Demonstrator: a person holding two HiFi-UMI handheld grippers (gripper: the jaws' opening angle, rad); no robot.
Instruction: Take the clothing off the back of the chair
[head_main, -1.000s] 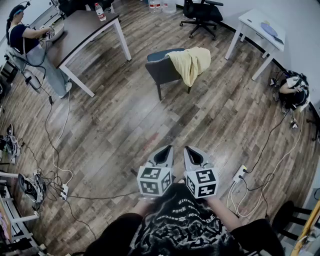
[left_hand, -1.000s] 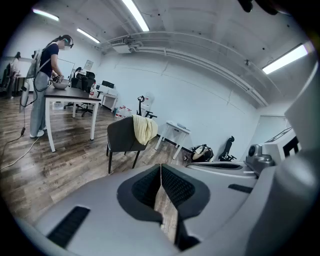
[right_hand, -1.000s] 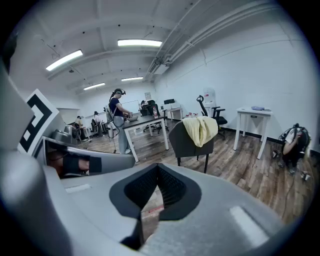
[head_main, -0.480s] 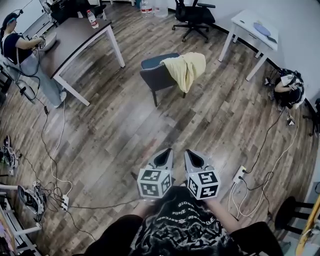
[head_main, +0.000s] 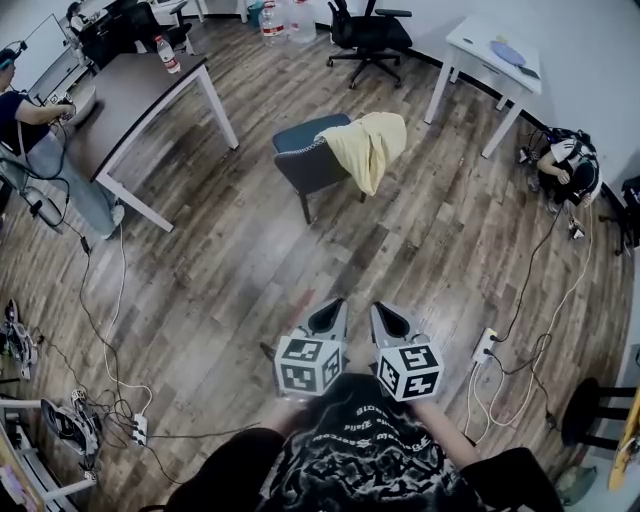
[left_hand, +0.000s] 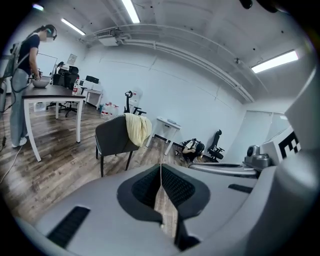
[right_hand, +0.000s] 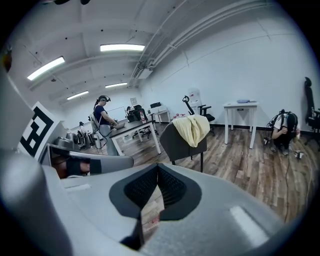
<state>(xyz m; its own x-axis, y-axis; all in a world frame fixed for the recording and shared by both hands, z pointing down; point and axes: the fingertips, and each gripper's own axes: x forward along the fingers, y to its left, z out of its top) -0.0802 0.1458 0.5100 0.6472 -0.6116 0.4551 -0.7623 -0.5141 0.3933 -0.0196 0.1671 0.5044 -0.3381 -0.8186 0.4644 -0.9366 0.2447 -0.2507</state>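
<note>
While well short of the dark grey padded chair (head_main: 305, 165), pale yellow cloth garment (head_main: 368, 145) draped over its backrest: judged approach step, with left gripper (head_main: 336, 303) and right gripper (head_main: 379, 307) closed, empty; next, nearing chair, opening jaws at garment.

Two hand-held grippers (head_main: 337, 301) (head_main: 379, 306), one grey chair (head_main: 305, 165), one yellow garment (head_main: 370, 145), one dark table (head_main: 130, 95), one white table (head_main: 470, 40).

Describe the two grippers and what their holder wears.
The left gripper and right gripper are pale grey shells tapering forward, with black ribbed pads inside the jaws. Each carries a white cube with black square markers. The person wears a black shirt with white print.
</note>
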